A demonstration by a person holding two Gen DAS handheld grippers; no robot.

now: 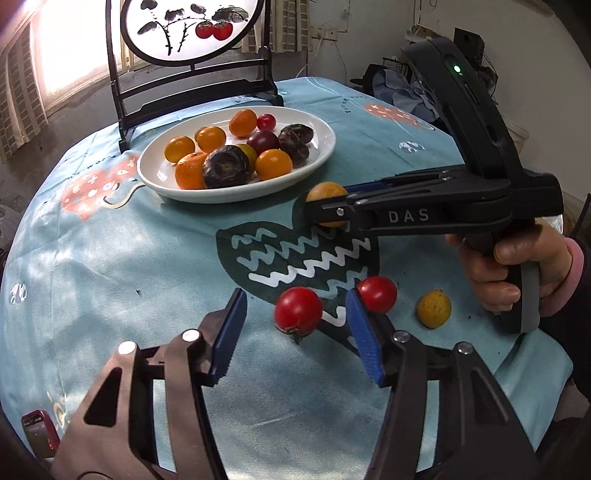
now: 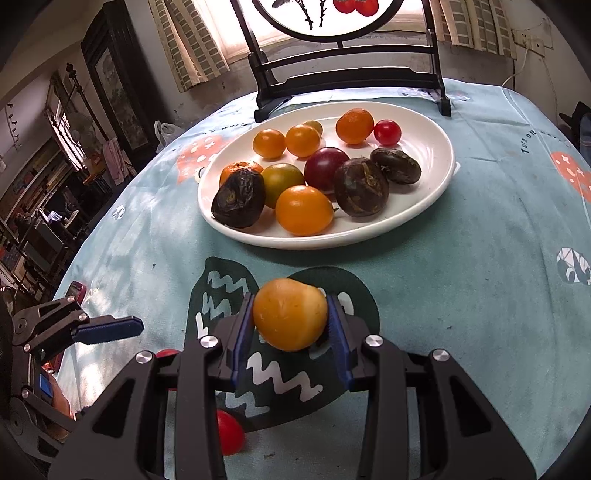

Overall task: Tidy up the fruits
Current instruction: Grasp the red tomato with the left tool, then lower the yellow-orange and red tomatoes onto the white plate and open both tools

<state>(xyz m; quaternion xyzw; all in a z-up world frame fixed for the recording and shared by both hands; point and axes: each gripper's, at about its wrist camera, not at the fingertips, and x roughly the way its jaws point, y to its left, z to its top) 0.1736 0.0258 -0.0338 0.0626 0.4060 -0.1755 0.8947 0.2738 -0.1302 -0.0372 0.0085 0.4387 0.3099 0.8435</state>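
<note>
A white oval plate (image 1: 155, 173) (image 2: 439, 173) holds several orange, red, purple and dark wrinkled fruits. My right gripper (image 2: 291, 319) (image 1: 325, 206) is shut on a yellow-orange fruit (image 2: 290, 317) (image 1: 327, 192) and holds it above the cloth, just short of the plate's near rim. My left gripper (image 1: 295, 325) is open and low over the cloth. A red cherry tomato (image 1: 298, 310) lies between its fingers. A second red tomato (image 1: 378, 293) (image 2: 229, 432) lies just behind the right finger. A small yellow fruit (image 1: 434, 308) lies further right.
A black wooden stand with a round painted screen (image 1: 192, 33) (image 2: 343, 66) stands behind the plate. A red phone (image 1: 38, 434) lies at the table's left edge. The light-blue tablecloth (image 1: 110, 277) covers the round table.
</note>
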